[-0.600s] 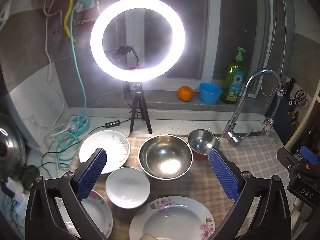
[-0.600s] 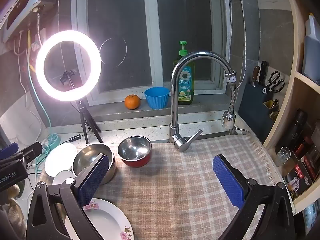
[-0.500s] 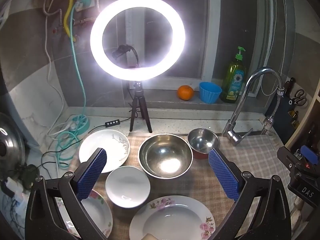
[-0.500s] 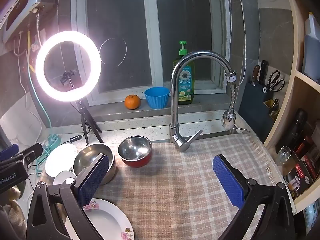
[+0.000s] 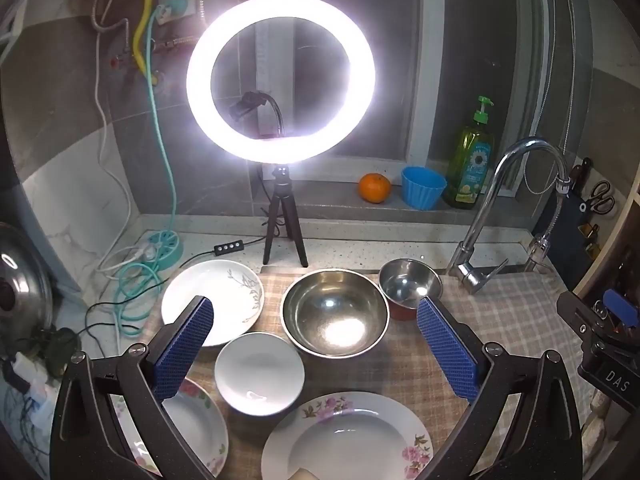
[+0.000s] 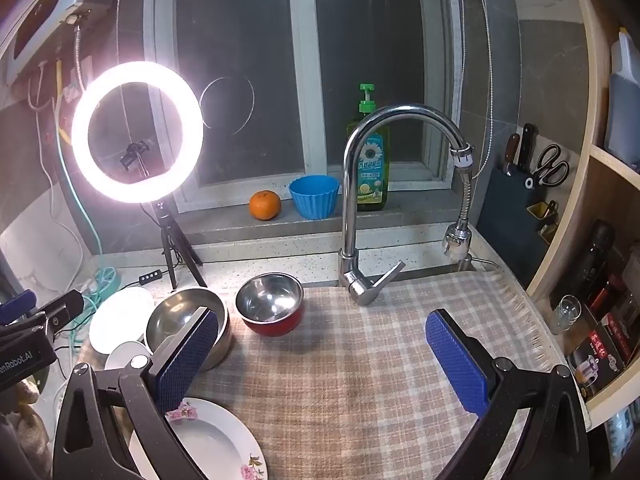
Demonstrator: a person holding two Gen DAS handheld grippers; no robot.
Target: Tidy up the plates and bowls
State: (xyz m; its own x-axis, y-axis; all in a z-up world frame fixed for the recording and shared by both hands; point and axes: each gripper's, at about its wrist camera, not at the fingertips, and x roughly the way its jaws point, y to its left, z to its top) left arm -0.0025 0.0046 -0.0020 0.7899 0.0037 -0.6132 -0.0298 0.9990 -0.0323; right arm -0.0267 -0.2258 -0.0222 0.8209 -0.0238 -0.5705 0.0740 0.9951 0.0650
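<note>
In the left wrist view, a large steel bowl (image 5: 335, 312), a small steel bowl with a red outside (image 5: 409, 289), a small white bowl (image 5: 259, 373), a white plate with a leaf print (image 5: 218, 304) and two flowered plates (image 5: 348, 436) (image 5: 192, 432) sit on a checked cloth. My left gripper (image 5: 316, 348) is open and empty above them. In the right wrist view, my right gripper (image 6: 320, 356) is open and empty over bare cloth, right of the red bowl (image 6: 270, 304), the large steel bowl (image 6: 184, 320) and a flowered plate (image 6: 204, 444).
A lit ring light on a tripod (image 5: 280, 80) stands behind the dishes. A tap (image 6: 360, 208) rises at the back right. An orange (image 6: 265, 205), a blue cup (image 6: 314, 196) and a soap bottle (image 6: 370, 160) stand on the sill. Cables (image 5: 136, 280) lie at the left.
</note>
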